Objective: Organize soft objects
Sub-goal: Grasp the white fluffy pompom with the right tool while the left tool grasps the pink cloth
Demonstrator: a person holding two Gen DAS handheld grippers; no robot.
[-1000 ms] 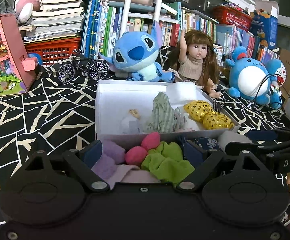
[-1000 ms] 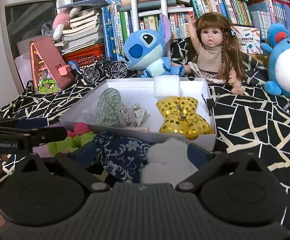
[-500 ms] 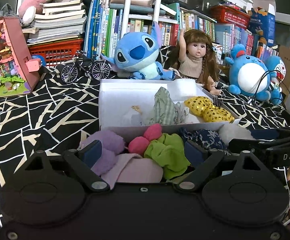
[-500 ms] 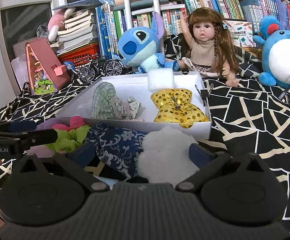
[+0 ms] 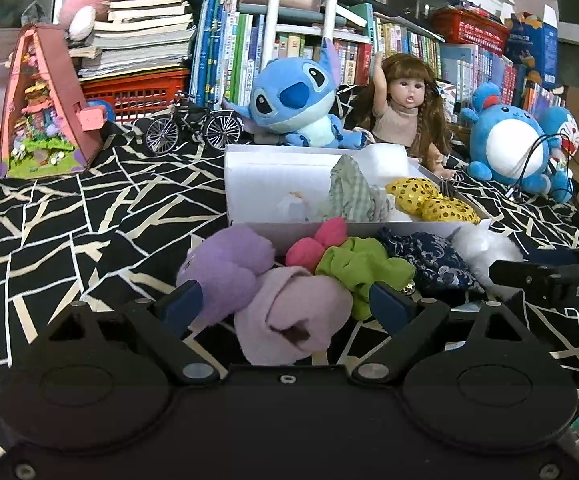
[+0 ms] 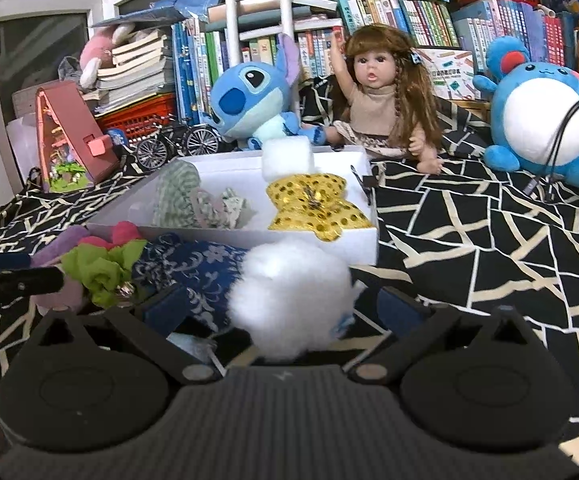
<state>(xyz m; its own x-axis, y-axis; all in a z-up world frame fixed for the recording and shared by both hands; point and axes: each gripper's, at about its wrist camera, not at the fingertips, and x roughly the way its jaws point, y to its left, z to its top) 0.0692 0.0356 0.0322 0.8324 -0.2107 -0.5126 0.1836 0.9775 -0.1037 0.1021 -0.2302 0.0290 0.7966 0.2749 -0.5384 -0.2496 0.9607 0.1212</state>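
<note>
A white box (image 5: 249,172) (image 6: 321,236) holds a checked cloth (image 5: 349,192) (image 6: 181,196), a gold sequin bow (image 5: 433,200) (image 6: 313,208) and a white foam block (image 6: 287,158). In front of it lie a purple plush (image 5: 225,264), a pink cloth (image 5: 293,320), a green and pink scrunchie (image 5: 353,264) (image 6: 97,268), a navy floral pouch (image 5: 429,260) (image 6: 193,268) and a white cotton ball (image 5: 477,248) (image 6: 289,296). My left gripper (image 5: 285,304) is open around the pink cloth. My right gripper (image 6: 277,308) is open around the pouch and cotton ball.
A Stitch plush (image 5: 293,100), a doll (image 5: 405,116) and a blue round plush (image 5: 505,140) sit behind the box. A toy bicycle (image 5: 191,128) and a pink toy house (image 5: 41,108) stand at the left. Bookshelves line the back.
Both grippers have pulled back from the box, so the soft items in front of it show more fully between the fingers. Both stay open.
</note>
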